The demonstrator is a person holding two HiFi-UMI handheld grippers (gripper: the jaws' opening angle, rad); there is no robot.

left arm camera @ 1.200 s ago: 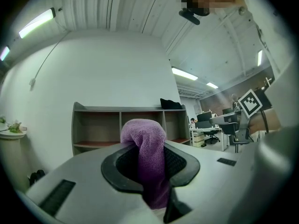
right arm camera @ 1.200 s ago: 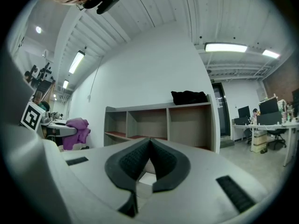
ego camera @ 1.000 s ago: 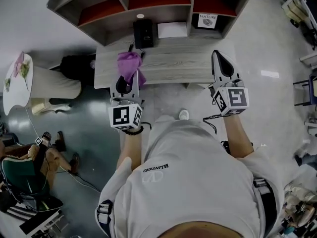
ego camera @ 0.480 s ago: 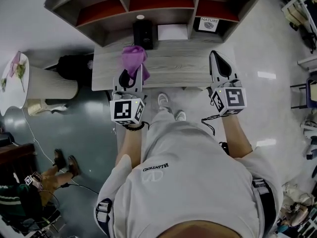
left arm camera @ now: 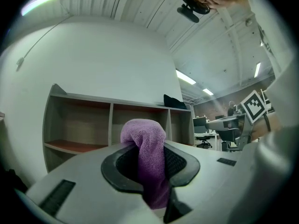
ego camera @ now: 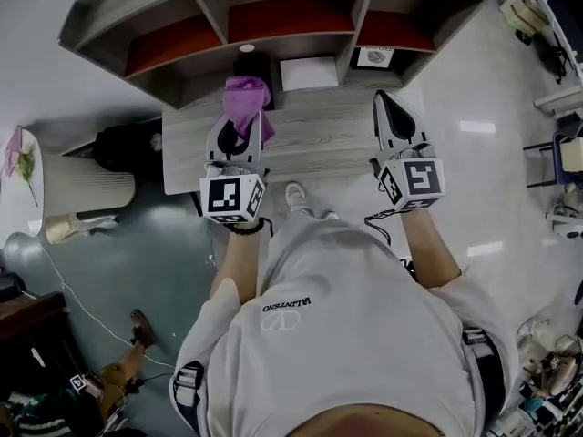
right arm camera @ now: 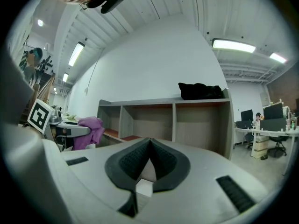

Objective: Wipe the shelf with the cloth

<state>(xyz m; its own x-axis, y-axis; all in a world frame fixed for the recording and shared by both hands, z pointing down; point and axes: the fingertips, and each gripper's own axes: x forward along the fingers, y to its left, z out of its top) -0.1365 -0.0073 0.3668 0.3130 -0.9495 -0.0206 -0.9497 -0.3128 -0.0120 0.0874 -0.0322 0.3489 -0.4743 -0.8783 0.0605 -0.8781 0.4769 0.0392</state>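
1. Showed a glossy pale floor, with a grey wood-grain table (ego camera: 319, 130) in the upper middle of the head view.
2. Showed a grey shelf (ego camera: 211, 12) with red-brown compartment floors across the top of the frame, at the table's far edge.
3. Found a black box (ego camera: 260, 69) and a white box (ego camera: 310, 73) side by side on the table before the shelf, and a small printed card (ego camera: 373, 57) in the right compartment.
4. Found the left gripper (ego camera: 240, 126) left of centre over the table, jaws clamped on a purple cloth (ego camera: 244, 98).
5. Saw the cloth bunched above the jaw tips and hanging down between the pads.
6. Placed the cloth in front of the middle compartment, overlapping the black box in frame; could not tell if touching the shelf.
7. Found the right gripper (ego camera: 386, 107) right of centre over the table, jaws closed together on nothing, well apart from the cloth.
8. Saw a black bag (right arm camera: 201, 91) on the shelf top in the right gripper view.
9. Showed a white shirt (ego camera: 346, 335) filling the lower centre.
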